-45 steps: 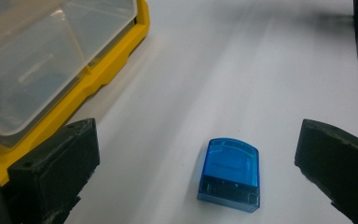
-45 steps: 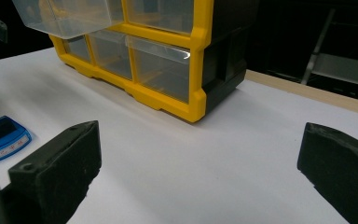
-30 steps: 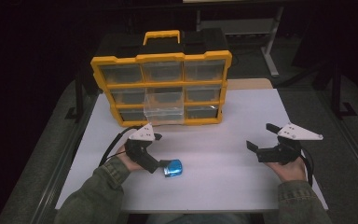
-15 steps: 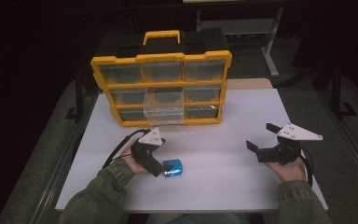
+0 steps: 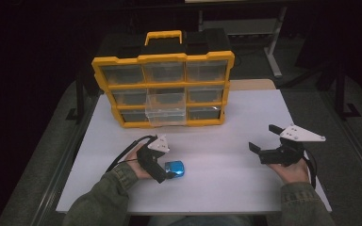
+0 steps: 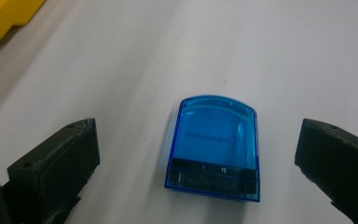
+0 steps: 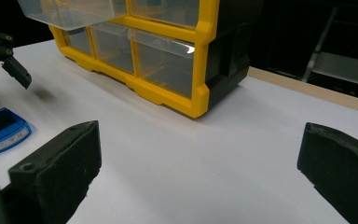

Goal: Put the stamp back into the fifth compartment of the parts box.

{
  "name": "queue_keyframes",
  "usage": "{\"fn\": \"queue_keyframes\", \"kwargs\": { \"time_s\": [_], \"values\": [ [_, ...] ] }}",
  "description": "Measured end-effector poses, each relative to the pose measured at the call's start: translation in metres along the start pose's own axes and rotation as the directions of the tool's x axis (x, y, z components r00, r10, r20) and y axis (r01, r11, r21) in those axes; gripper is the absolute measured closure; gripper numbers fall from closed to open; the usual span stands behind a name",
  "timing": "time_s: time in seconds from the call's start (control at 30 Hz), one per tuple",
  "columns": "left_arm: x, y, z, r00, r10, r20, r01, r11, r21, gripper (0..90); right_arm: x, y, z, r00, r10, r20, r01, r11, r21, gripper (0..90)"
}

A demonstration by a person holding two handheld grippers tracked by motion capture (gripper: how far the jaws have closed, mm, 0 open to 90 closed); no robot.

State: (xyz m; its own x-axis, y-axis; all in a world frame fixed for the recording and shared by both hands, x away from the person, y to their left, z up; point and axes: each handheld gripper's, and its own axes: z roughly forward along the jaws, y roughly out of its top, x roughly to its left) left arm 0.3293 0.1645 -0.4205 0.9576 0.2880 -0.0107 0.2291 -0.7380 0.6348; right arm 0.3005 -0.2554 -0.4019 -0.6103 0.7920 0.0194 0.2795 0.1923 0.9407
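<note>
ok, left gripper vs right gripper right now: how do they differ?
The left gripper is tipped down at the table with the blue plastic case between its open jaws, not touching it; the right gripper has nothing between its jaws. The left gripper points down over the case, while the right gripper is held level, facing the yellow drawer organizer. Both are open and hand-held.
</note>
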Motion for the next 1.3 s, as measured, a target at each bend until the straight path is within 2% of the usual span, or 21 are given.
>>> {"fn": "queue_keyframes", "kwargs": {
  "time_s": [0.2, 0.37, 0.53, 0.73, 0.83, 1.0, 1.07, 1.13, 1.27, 1.3],
  "values": [
    [-0.001, -0.002, 0.006, 0.9995, -0.015, 0.026, 0.014, 0.9995, 0.029, 0.0, 0.000, 0.000, 0.000, 1.0000, 0.001, 0.000, -0.001, 1.000, 0.001, 0.0],
    [-0.004, -0.002, 0.011, 0.9995, 0.014, 0.029, -0.015, 0.9978, 0.064, 0.0, 0.000, 0.000, 0.001, 1.0000, 0.001, 0.001, -0.001, 1.000, 0.002, 0.0],
    [-0.005, -0.003, 0.014, 0.9992, 0.013, 0.037, -0.016, 0.9958, 0.090, 2.1, 0.000, 0.000, 0.001, 1.0000, 0.002, 0.000, -0.002, 1.000, 0.003, 0.0],
    [-0.006, -0.004, 0.015, 0.9995, 0.025, 0.021, -0.027, 0.9945, 0.101, 6.2, 0.000, -0.001, 0.001, 1.0000, 0.003, -0.003, -0.003, 1.000, 0.011, 0.0],
    [-0.006, -0.004, 0.015, 0.9996, 0.025, 0.012, -0.026, 0.9949, 0.098, 13.2, 0.000, -0.001, 0.001, 1.0000, 0.005, -0.003, -0.005, 1.000, 0.014, 0.0],
    [-0.006, -0.005, 0.015, 0.9997, 0.026, 0.004, -0.026, 0.9950, 0.096, 19.5, -0.001, -0.001, 0.001, 1.0000, 0.005, -0.002, -0.005, 1.000, 0.014, 0.0],
    [-0.006, -0.005, 0.015, 0.9993, 0.038, 0.000, -0.038, 0.9936, 0.106, 25.7, -0.001, -0.001, 0.001, 1.0000, 0.006, -0.004, -0.006, 1.000, 0.013, 0.0],
    [-0.006, -0.005, 0.016, 0.9993, 0.034, 0.014, -0.035, 0.9945, 0.098, 31.4, -0.001, -0.001, 0.001, 1.0000, 0.007, -0.004, -0.007, 1.000, 0.013, 0.0],
    [-0.006, -0.005, 0.014, 0.9981, 0.056, 0.026, -0.058, 0.9933, 0.100, 38.9, -0.001, -0.002, 0.001, 0.9999, 0.010, -0.006, -0.010, 1.000, 0.019, 0.0],
    [-0.007, -0.005, 0.014, 0.9984, 0.051, 0.025, -0.053, 0.9941, 0.094, 39.2, -0.001, -0.002, 0.001, 0.9999, 0.009, -0.007, -0.009, 1.000, 0.020, 0.0]
  ]
}}
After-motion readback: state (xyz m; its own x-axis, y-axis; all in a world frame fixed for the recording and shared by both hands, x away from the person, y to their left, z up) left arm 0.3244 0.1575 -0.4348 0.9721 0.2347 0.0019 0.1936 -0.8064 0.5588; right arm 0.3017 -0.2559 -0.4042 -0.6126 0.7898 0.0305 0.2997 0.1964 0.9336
